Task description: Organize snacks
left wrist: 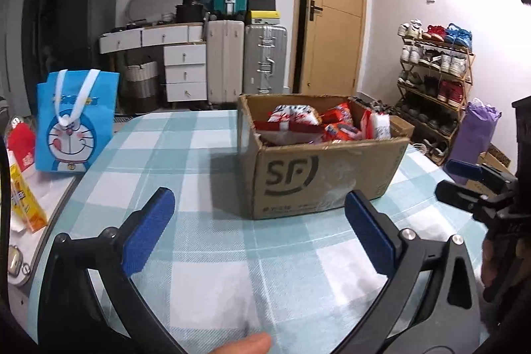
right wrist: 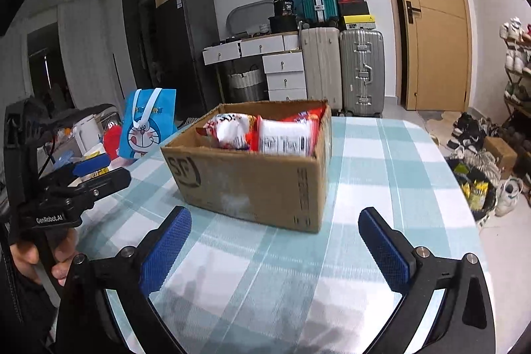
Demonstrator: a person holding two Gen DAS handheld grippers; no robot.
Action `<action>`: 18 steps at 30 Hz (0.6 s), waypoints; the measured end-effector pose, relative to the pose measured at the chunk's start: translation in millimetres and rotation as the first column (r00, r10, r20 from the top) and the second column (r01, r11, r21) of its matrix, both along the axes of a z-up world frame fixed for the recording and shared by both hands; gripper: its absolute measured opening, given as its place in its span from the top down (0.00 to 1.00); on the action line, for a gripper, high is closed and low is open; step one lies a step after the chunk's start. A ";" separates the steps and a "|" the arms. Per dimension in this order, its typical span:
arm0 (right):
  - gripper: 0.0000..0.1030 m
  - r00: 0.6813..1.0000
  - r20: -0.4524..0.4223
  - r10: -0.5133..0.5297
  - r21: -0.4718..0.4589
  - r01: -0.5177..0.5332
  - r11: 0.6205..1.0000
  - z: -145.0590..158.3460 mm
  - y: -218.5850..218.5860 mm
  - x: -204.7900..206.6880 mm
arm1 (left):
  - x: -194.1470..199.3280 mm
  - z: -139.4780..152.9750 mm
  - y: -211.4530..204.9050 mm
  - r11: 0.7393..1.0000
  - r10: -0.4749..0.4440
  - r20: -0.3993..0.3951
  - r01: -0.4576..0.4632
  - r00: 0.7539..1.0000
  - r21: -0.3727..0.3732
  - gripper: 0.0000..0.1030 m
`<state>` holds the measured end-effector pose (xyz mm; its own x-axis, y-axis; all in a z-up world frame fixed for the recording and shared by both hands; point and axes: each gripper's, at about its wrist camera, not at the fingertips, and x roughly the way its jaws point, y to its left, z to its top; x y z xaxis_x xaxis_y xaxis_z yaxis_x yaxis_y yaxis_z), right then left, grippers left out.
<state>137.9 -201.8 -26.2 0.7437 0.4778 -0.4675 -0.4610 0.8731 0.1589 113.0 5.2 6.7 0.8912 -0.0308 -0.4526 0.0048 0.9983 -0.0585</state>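
An open brown cardboard box (left wrist: pixel 318 175) marked SF stands on the checked tablecloth (left wrist: pixel 205 254). Red and white snack packets (left wrist: pixel 308 121) fill it. In the right wrist view the same box (right wrist: pixel 252 184) shows its packets (right wrist: pixel 265 131) standing on edge. My left gripper (left wrist: pixel 259 208) is open just short of the box, nothing between its blue pads. My right gripper (right wrist: pixel 275 223) is open too, its fingers empty in front of the box's near corner. Each gripper shows at the edge of the other's view.
A blue cartoon tote bag (left wrist: pixel 74 121) stands off the table's left edge beside a yellow carton (left wrist: pixel 26 201). Suitcases (left wrist: pixel 264 62), white drawers (left wrist: pixel 184 72) and a wooden door (left wrist: pixel 332 5) line the far wall. A shoe rack (left wrist: pixel 434 72) fills the right.
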 end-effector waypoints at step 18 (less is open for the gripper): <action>0.00 0.988 0.146 -0.050 0.008 0.049 0.999 -1.8 0.8 -16.5 | -2.6 -13.5 0.8 1.000 0.012 0.047 -0.012 0.999 0.002 0.01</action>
